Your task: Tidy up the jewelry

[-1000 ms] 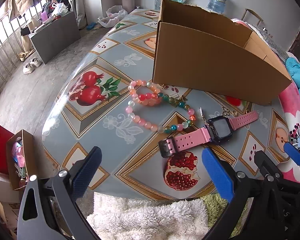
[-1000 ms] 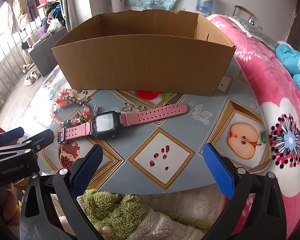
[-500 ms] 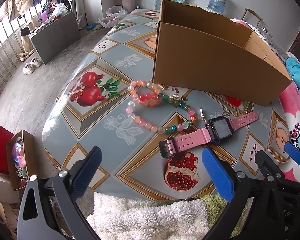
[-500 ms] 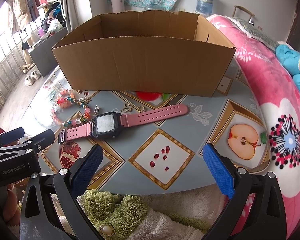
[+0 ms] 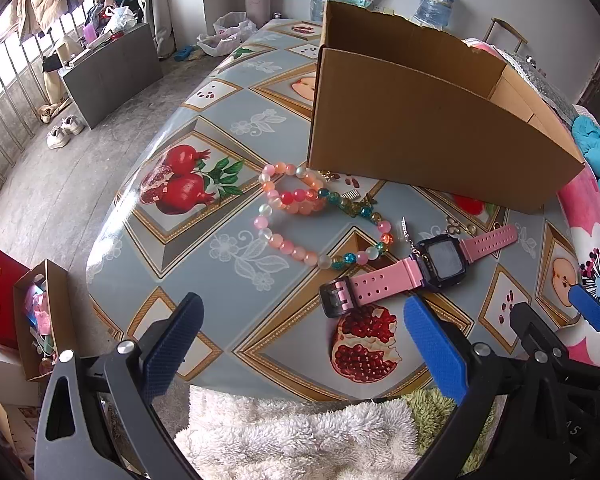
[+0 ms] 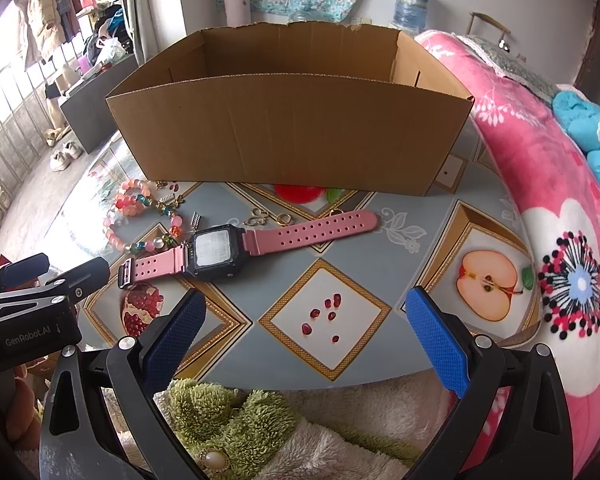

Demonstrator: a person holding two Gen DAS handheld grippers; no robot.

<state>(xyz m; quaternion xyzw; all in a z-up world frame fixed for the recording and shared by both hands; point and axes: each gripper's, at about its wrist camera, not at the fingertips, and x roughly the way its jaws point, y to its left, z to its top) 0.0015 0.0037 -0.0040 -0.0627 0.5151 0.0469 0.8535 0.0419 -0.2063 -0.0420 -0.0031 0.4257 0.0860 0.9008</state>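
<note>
I am holding my left gripper (image 5: pixel 300 344) and right gripper (image 6: pixel 316 328) wide open, gripping nothing. The pink watch (image 6: pixel 236 246) is lying just ahead at 11 o'clock, the bead bracelets (image 6: pixel 140 216) at 10, the cardboard box (image 6: pixel 292 132) sitting behind at 12.

You are seeing just 1 readable marking: "GenRobot.AI" in pale letters is showing on the black body of the left claw (image 6: pixel 28 276) at the left edge of the right wrist view. In the left wrist view, a few letters on the right claw (image 5: pixel 580 320) body are too cut off to read.
</note>
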